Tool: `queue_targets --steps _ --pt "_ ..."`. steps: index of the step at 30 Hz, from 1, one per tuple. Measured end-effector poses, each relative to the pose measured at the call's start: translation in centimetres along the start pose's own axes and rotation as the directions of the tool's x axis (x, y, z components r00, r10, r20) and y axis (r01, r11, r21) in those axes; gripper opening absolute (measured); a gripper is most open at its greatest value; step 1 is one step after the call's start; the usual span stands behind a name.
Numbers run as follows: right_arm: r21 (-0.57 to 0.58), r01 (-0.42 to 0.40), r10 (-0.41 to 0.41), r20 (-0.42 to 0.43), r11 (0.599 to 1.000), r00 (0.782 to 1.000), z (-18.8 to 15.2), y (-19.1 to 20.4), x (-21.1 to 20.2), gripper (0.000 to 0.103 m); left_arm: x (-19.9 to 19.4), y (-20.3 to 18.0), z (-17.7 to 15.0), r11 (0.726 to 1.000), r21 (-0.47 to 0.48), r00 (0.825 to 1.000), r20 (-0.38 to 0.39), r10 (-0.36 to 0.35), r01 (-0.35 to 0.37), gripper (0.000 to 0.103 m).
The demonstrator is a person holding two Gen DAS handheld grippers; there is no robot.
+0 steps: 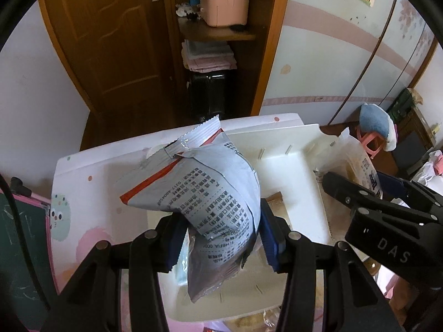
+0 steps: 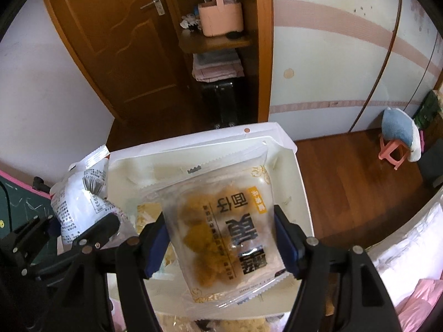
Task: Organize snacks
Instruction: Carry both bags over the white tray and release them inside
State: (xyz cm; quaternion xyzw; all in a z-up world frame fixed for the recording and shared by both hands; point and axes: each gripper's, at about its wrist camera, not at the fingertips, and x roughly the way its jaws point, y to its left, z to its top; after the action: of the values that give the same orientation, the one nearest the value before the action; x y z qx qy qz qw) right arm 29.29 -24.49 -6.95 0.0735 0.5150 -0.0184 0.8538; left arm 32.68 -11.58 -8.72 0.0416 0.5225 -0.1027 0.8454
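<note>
Over the white tray (image 1: 279,144), both grippers seemingly clamp 2 snack packets.

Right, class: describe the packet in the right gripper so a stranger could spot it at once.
Find the white tray on the pink-patterned table. Above it, the right gripper holds a clear snack packet with golden-brown lumps inside. Its neighbour, the grey packet in the left gripper, is opaque and covered in print.
</note>
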Motion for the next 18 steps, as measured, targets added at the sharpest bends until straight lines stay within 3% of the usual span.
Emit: queue_targets --steps 8,12,18 --pt "0.011 0.042 -0.041 -0.052 0.999 0.998 0.0 -0.1 3.7 0.075 3.6 0.1 0.2 1.0 0.009 0.999 -0.034 0.01 -0.009 0.051" --pt "0.021 0.041 -0.04 -0.045 0.999 0.998 0.2 -0.2 4.0 0.078 3.8 0.2 0.1 1.0 0.026 1.0 -0.009 0.003 -0.003 0.089" --pt "0.003 0.023 -0.023 -0.013 1.0 1.0 0.8 0.2 3.1 0.081 3.8 0.1 0.5 0.999 0.028 1.0 -0.017 -0.022 0.022 0.093"
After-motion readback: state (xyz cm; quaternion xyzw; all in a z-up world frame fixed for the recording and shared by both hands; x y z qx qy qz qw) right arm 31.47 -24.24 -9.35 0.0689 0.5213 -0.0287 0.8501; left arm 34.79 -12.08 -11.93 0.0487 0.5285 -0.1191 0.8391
